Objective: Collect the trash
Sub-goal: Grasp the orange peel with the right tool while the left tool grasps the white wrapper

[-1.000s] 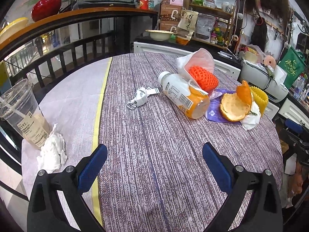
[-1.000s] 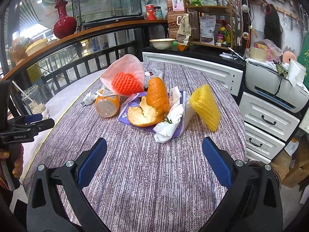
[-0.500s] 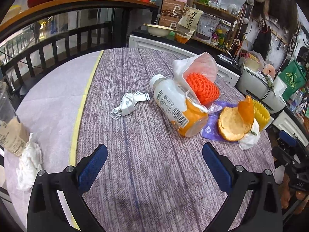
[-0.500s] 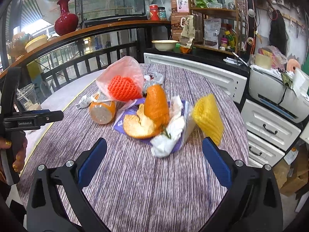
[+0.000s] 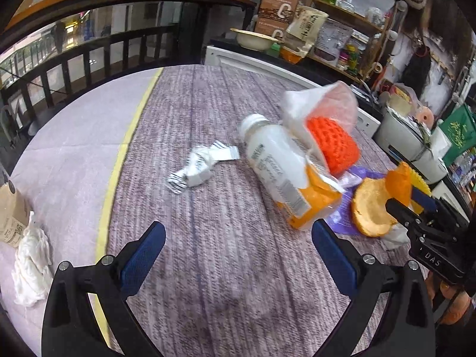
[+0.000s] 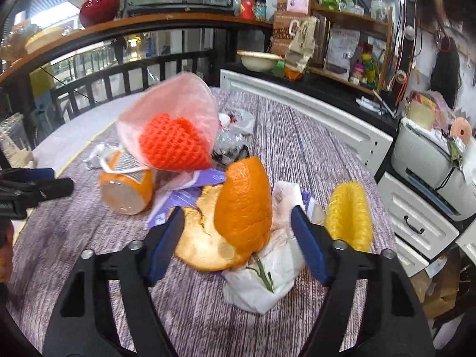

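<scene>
My right gripper (image 6: 236, 238) is closing around an orange peel (image 6: 244, 202) that rests on a white tissue (image 6: 267, 279); its pads stand just off the peel on both sides. A yellow foam net (image 6: 351, 214) lies to the right of it. Further left, an orange drink bottle (image 5: 285, 172) lies on its side under a pink bag (image 6: 178, 101) holding a red foam net (image 5: 333, 142). My left gripper (image 5: 238, 255) hovers open over bare tablecloth, short of the bottle and a crumpled wrapper (image 5: 199, 166). A wadded tissue (image 5: 29, 264) lies at the table's left edge.
A round table with a purple striped cloth (image 5: 226, 291) holds everything. A paper-labelled cup (image 5: 12, 217) stands at the far left beside the wadded tissue. A dark railing (image 5: 89, 56) runs behind the table, with white drawers (image 6: 416, 226) and cluttered shelves on the right.
My right gripper has moved forward onto the orange peel and its jaws have narrowed around it. My left gripper has shifted toward the bottle, pushing the cup almost out of its view.
</scene>
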Demonstrator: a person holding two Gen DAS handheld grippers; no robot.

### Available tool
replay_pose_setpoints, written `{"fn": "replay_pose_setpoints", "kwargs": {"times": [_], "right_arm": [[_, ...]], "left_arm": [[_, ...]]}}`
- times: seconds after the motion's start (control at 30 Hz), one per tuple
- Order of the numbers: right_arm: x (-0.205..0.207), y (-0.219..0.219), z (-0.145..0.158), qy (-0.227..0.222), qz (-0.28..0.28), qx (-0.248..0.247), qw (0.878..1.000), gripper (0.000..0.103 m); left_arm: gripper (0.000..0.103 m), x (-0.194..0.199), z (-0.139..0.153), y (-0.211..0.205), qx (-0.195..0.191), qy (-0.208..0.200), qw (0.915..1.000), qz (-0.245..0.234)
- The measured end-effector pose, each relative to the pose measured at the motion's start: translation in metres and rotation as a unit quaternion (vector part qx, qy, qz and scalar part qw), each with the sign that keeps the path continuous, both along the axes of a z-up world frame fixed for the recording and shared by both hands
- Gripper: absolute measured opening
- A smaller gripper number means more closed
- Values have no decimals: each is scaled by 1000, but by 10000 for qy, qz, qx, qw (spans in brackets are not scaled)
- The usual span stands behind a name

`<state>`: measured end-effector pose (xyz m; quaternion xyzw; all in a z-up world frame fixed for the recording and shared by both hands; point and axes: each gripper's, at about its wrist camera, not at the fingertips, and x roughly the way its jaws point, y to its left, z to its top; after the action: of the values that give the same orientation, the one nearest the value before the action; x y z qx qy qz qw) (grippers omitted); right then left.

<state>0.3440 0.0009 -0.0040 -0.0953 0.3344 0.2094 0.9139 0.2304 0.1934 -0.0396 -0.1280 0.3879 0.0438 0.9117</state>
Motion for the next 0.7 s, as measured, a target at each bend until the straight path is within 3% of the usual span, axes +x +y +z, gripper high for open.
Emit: {"fn": "replay_pose_setpoints", "kwargs": {"times": [0.07,0.17,0.27,0.43,0.57,0.63,0.7], "right_arm": [[5,0,-4,83,-42,-9,10000,45],[8,-1,-7,212,-42,75,9997,32],[9,-2,-9,290,-38,173,9994,27],[5,-5,-6,363,-11,298,9989,26],[0,-9,-2,365,21,357,9987,25],[-3,-11,0,380,31,383,9985,25],[-6,-13,0,427,44,410,9982,25]], "left_arm": [[97,3,-1,13,-44,65,9999,127],[97,9,-5,32,110,178,9989,430],[97,19,-12,45,344,292,9972,603],[94,45,-16,40,758,396,9952,468],[83,66,-16,32,957,401,9941,320],[73,74,-19,30,988,445,9936,309],[50,79,-23,28,953,516,9938,237]]}}
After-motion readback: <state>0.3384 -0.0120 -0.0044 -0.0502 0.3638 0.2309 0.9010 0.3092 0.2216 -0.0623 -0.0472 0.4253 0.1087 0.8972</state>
